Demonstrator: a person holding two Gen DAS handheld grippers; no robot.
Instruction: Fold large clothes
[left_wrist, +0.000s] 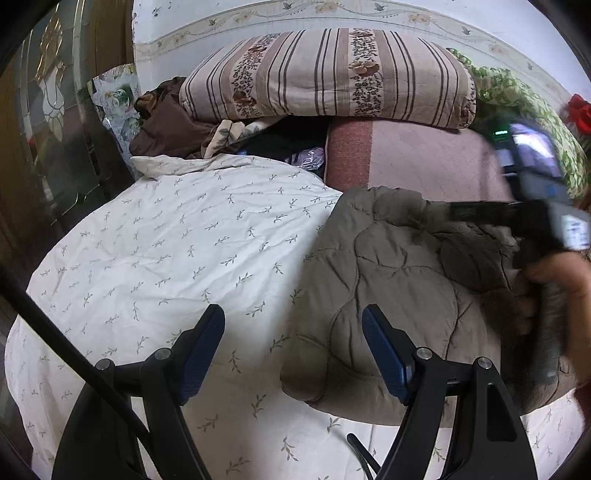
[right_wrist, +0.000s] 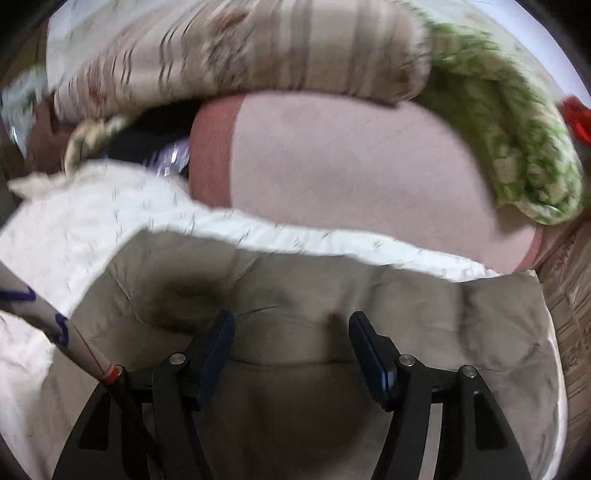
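A grey-brown quilted padded garment (left_wrist: 399, 280) lies bunched on a white leaf-print sheet (left_wrist: 177, 251). My left gripper (left_wrist: 293, 317) is open and empty, hovering over the sheet at the garment's left edge. My right gripper (right_wrist: 291, 323) is open, low over the same garment (right_wrist: 295, 387), nothing between its fingers. In the left wrist view the right gripper's black body (left_wrist: 535, 221) and the hand holding it sit over the garment's far right side, blurred.
A striped floral folded quilt (left_wrist: 325, 74) and a green patterned blanket (left_wrist: 524, 107) lie at the back on a pink cover (left_wrist: 424, 158). Brown and dark clothes (left_wrist: 166, 125) are piled at the back left. A glass door (left_wrist: 48, 110) stands at left.
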